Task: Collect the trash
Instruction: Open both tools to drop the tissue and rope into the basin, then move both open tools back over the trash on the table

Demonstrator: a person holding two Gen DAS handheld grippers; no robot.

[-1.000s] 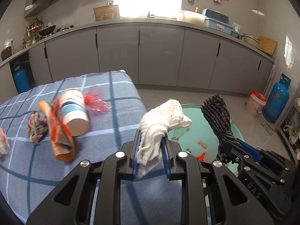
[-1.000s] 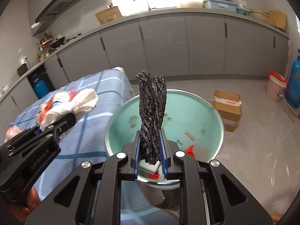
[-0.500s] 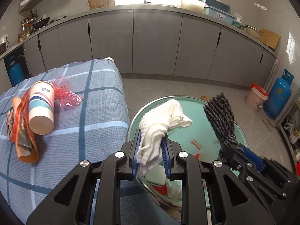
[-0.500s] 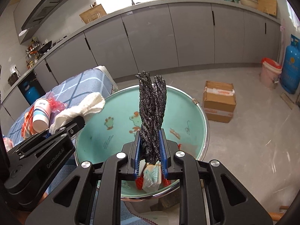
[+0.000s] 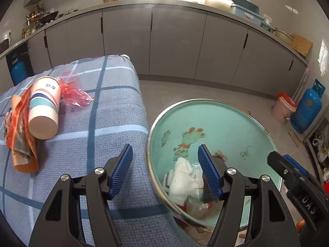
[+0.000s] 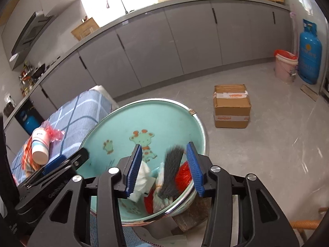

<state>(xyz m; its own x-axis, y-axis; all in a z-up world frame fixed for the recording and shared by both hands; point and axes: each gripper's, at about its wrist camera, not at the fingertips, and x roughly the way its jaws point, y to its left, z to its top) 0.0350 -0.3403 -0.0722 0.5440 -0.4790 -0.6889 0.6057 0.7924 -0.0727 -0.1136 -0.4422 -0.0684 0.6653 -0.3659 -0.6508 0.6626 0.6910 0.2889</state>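
- The left tool (image 5: 164,164) has just been spreading its jaws; they stand wide apart with nothing between the blue pads.
- The white cloth (image 5: 183,180) lies in the teal basin (image 5: 236,123), at about 5 o'clock of the left tool's view, on a heap of wrappers.
- The right tool (image 6: 164,162) has likewise just been parting its jaws; they stand apart, and the black braided piece (image 6: 171,169) sits between them, blurred, against neither pad as far as can be seen, its lower end down among the trash in the basin.
- A red mesh scrap (image 6: 184,175) lies in the basin just beside the black piece, at its 3 o'clock.
- On the checked blue bench (image 5: 98,123), at 9 o'clock of the basin, a striped paper cup (image 5: 44,111) lies on its side, touching an orange wrapper (image 5: 20,135) and a red plastic scrap (image 5: 74,93).
- A cardboard box (image 6: 231,106) stands on the floor well apart from the basin, at 1 o'clock.
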